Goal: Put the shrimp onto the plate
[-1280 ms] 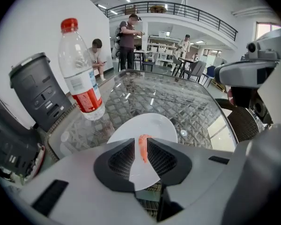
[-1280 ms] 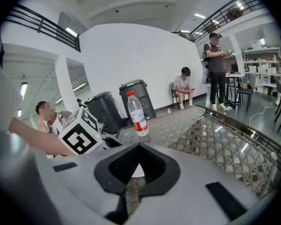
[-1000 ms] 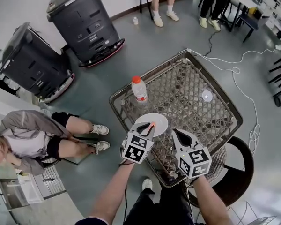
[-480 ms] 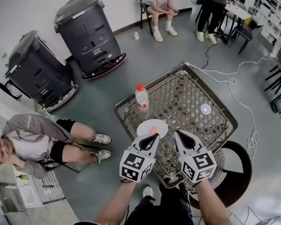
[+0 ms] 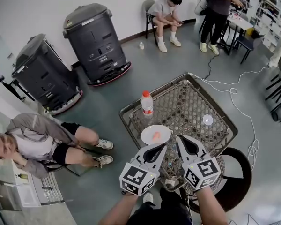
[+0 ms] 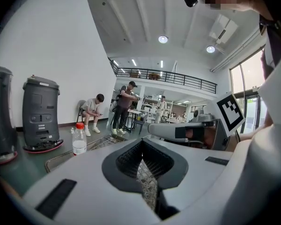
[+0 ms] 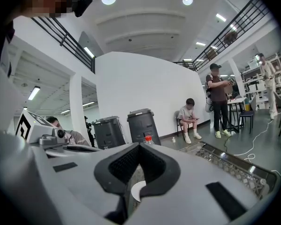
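An orange shrimp (image 5: 156, 136) lies on the white plate (image 5: 149, 131), which sits at the near left of the wicker table (image 5: 187, 102). My left gripper (image 5: 161, 146) is just short of the plate's near rim, shut and empty. Beside it, right of the plate, my right gripper (image 5: 179, 138) is also shut on nothing. In the left gripper view the jaws of the left gripper (image 6: 143, 149) meet, with only table mesh showing through. A sliver of the plate (image 7: 138, 190) shows below the right gripper (image 7: 139, 146) in the right gripper view.
A clear bottle with a red cap (image 5: 147, 103) stands on the table beyond the plate. A small white disc (image 5: 207, 120) lies at the right. Two dark bins (image 5: 93, 41) stand behind, a seated person (image 5: 42, 142) is at left, a black chair (image 5: 239, 172) at right.
One second ago the left gripper held the shrimp over the plate. It has let go, the shrimp now rests on the plate, and both grippers have drawn back toward me.
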